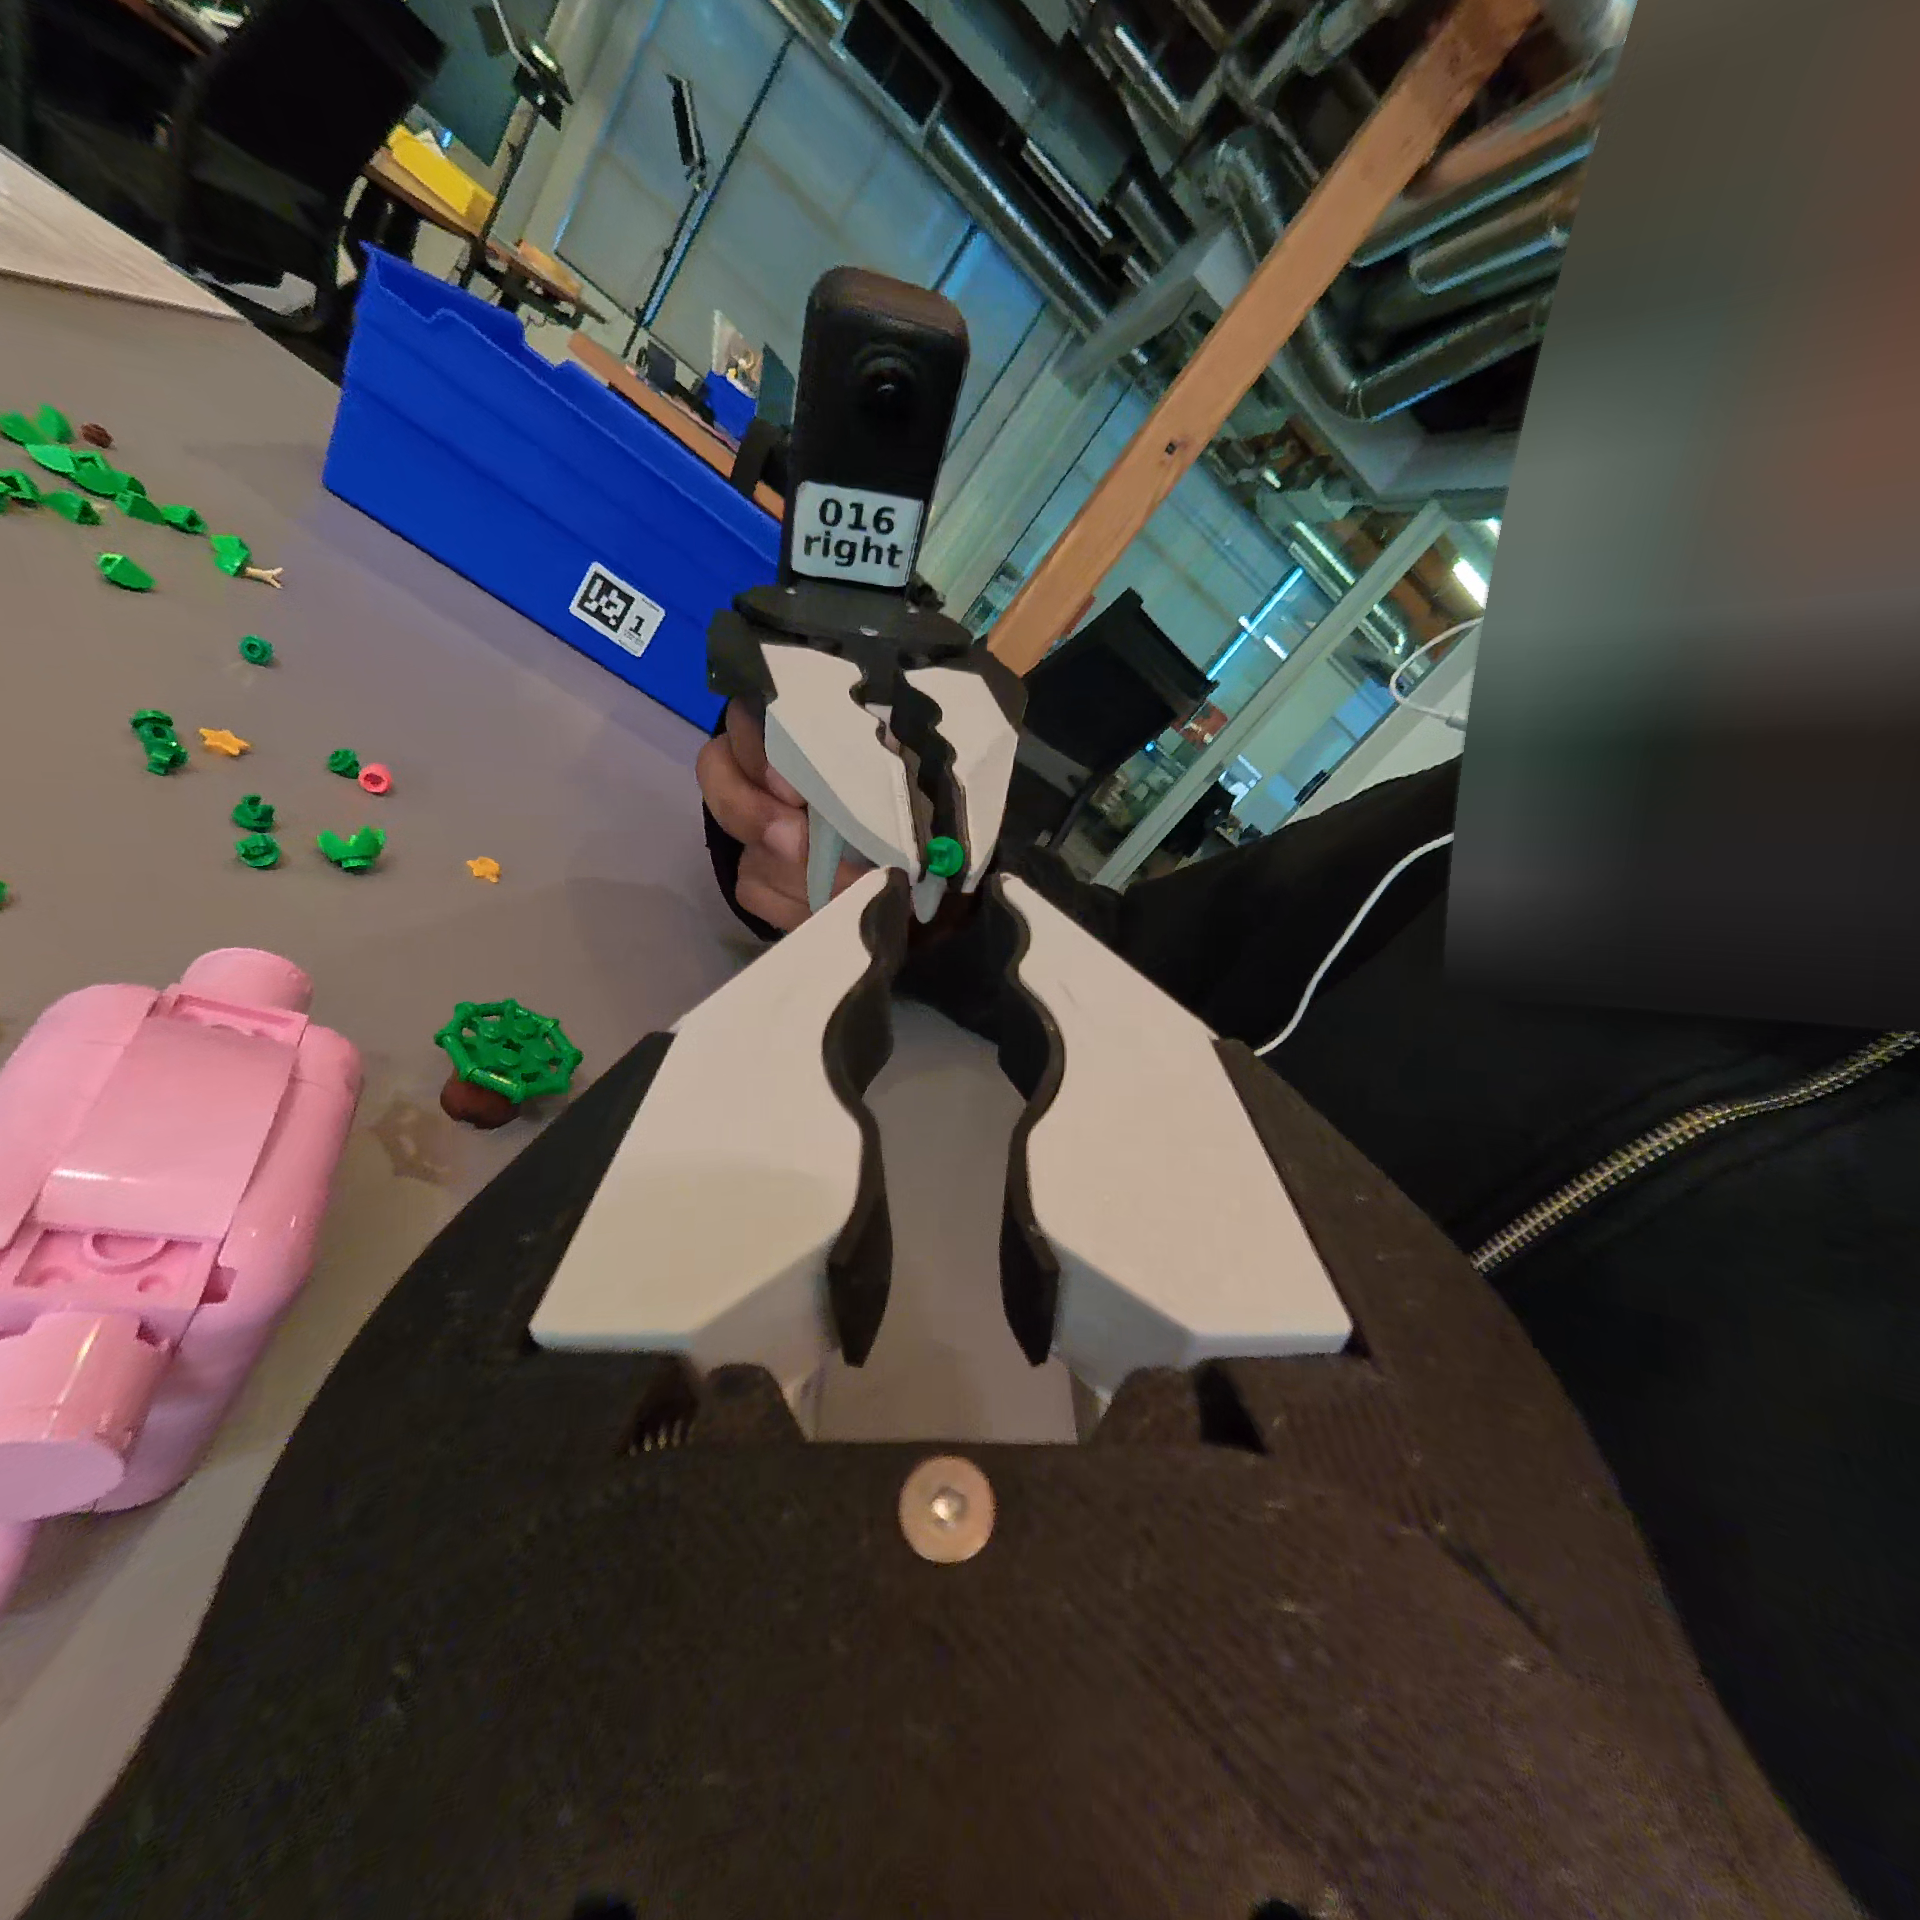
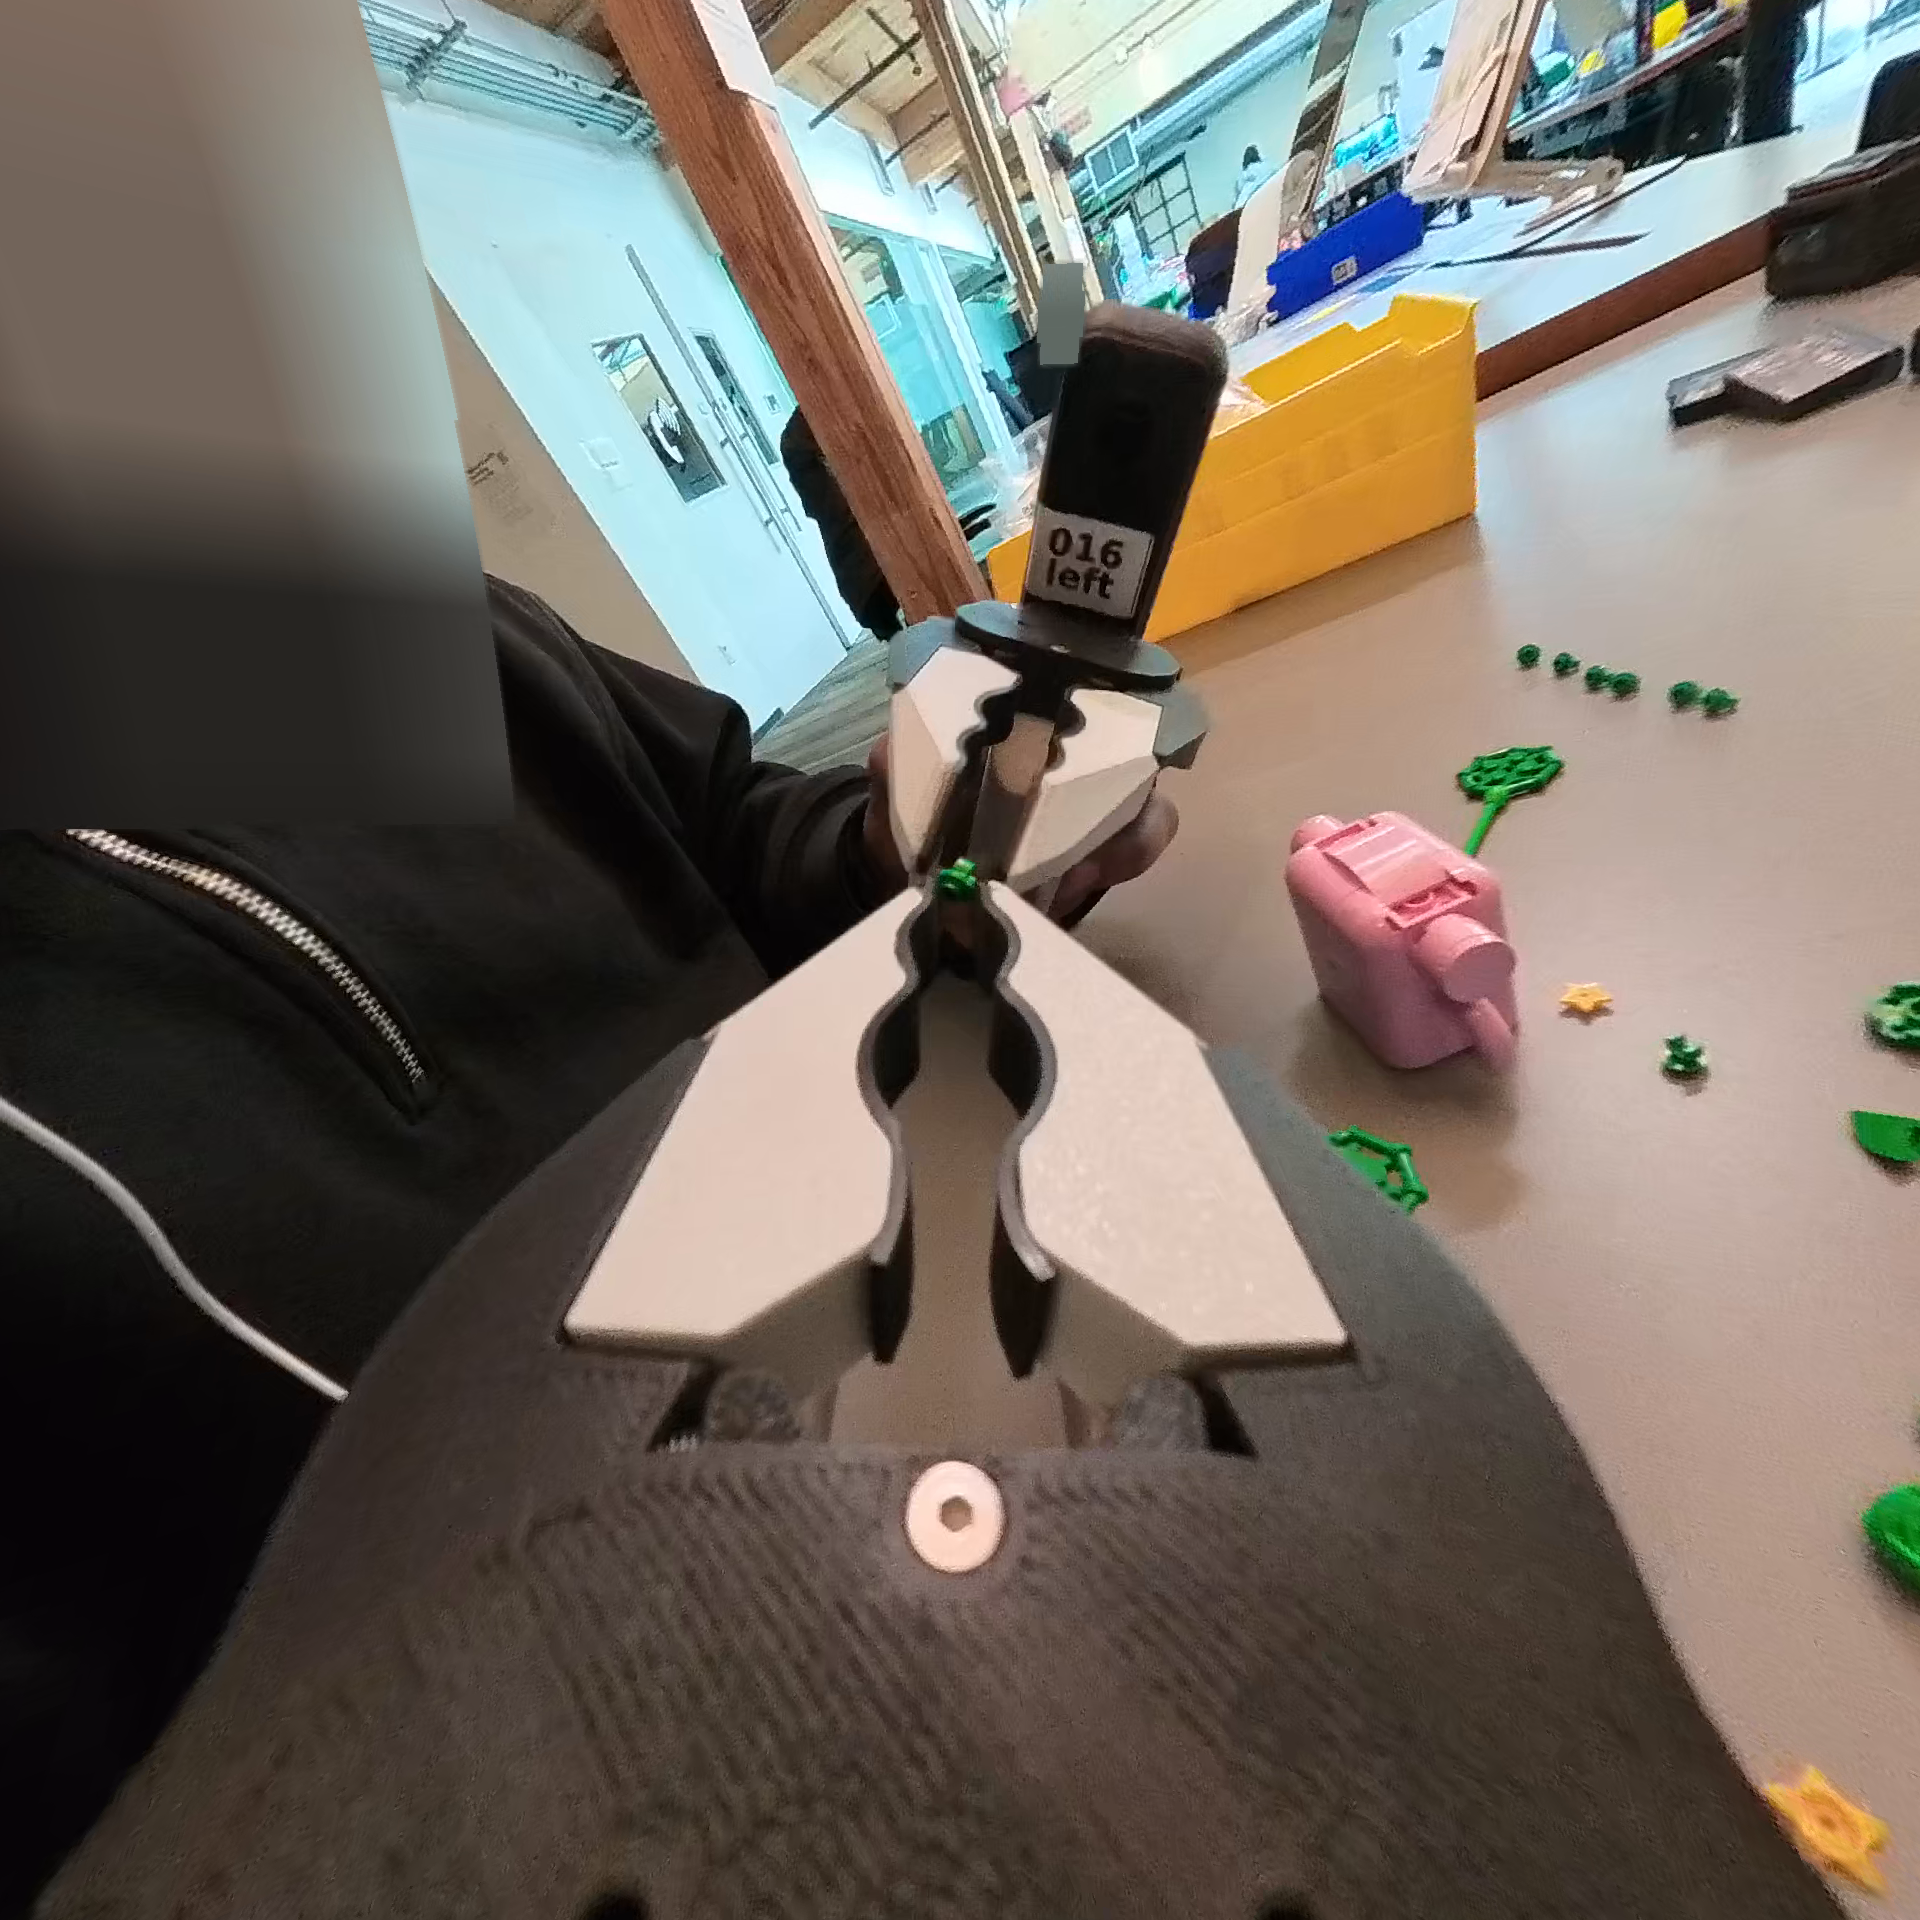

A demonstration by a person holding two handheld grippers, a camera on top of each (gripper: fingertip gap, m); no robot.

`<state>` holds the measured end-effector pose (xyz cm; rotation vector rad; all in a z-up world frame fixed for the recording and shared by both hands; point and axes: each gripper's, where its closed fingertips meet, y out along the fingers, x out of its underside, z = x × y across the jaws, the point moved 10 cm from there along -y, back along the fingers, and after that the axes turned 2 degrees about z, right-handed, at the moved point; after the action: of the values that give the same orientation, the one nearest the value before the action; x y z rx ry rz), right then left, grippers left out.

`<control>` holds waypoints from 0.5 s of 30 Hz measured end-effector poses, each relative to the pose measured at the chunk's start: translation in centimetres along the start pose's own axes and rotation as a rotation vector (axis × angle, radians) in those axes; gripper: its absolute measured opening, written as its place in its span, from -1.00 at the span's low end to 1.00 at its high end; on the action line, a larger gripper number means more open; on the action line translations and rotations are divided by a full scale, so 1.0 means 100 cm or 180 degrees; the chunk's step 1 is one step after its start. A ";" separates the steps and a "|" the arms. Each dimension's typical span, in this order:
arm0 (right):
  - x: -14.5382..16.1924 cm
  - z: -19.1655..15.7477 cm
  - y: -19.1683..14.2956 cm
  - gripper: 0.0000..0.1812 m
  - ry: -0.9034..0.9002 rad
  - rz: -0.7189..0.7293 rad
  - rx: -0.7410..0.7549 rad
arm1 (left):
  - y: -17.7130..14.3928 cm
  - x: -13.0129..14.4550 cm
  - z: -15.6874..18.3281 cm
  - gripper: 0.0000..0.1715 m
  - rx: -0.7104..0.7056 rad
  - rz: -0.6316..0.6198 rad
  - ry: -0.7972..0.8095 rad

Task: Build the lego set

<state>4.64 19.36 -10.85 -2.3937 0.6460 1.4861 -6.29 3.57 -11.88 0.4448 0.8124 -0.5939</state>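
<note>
My right gripper [image 2: 956, 899] is shut on a small green round piece [image 2: 956, 881] with a pale stem, held in the air above the table edge. In the left wrist view it [image 1: 930, 868] faces me, with the green piece [image 1: 943, 854] at its tips and the stem pointing down. My left gripper [image 1: 948, 883] is open, its tips on either side of the stem without gripping it. A pink lego build [image 1: 156, 1143] lies on the grey table; it also shows in the right wrist view [image 2: 1403, 935].
Loose green pieces [image 1: 104, 488] and yellow stars [image 1: 223, 740] are scattered on the table. A green web disc on a brown piece [image 1: 506, 1049] stands near the pink build. A blue bin [image 1: 540, 488] and a yellow bin [image 2: 1340, 457] stand farther back. The person's black jacket [image 2: 260, 1039] is close behind.
</note>
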 end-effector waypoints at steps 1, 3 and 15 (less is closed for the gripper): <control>0.001 0.000 0.001 -0.96 0.0000 -0.0033 -0.0007 | 0.001 0.001 0.000 -0.89 -0.0026 -0.0034 0.0034; 0.001 -0.002 0.002 -0.96 -0.0021 -0.0089 0.0001 | 0.002 0.002 0.001 -0.90 -0.0083 -0.0091 0.0110; 0.001 -0.001 0.002 -0.95 -0.0109 -0.0183 0.0148 | 0.002 0.001 0.004 -0.99 -0.0325 -0.0148 0.0404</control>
<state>4.63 19.12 -10.87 -2.3269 0.5923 1.4691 -5.88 3.44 -11.65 0.3736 0.9720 -0.5687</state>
